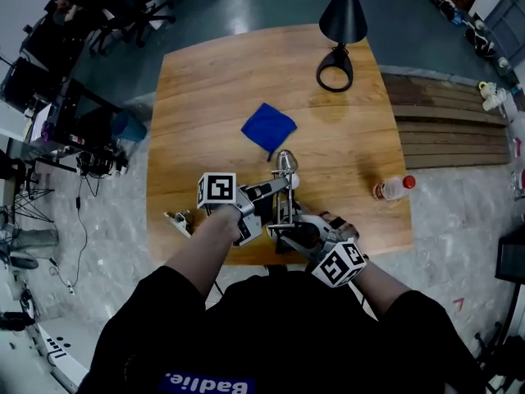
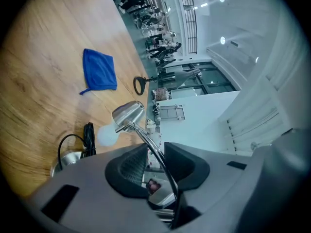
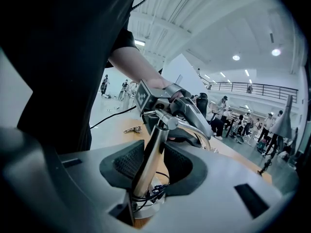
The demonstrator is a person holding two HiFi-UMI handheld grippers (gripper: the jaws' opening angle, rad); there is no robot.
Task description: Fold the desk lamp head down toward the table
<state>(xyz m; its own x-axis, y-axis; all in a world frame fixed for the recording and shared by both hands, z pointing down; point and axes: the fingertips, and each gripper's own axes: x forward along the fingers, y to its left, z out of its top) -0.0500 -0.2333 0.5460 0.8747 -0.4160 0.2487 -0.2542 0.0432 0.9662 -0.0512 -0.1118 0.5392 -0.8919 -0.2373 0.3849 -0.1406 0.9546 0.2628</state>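
Observation:
A small chrome desk lamp stands near the table's front edge. Its head [image 1: 285,163] and white bulb [image 2: 108,135] point toward the blue cloth, and its round base [image 2: 65,161] sits on the wood with a black cord coiled beside it. My right gripper [image 1: 285,230] is shut on the lamp's upright post [image 3: 148,161], low down, just above the base. My left gripper [image 1: 280,190] reaches in from the left. The thin curved upper arm [image 2: 154,149] runs between its pads, close to one pad, with a gap at the other. The left gripper's body [image 3: 194,114] also shows in the right gripper view.
A blue cloth [image 1: 269,127] lies mid-table [image 1: 205,97]. A tall black lamp [image 1: 343,13] with a ring base [image 1: 335,72] stands at the far edge. A red-capped bottle [image 1: 394,188] lies at the right. A small metal clip [image 1: 178,220] sits near the front left corner.

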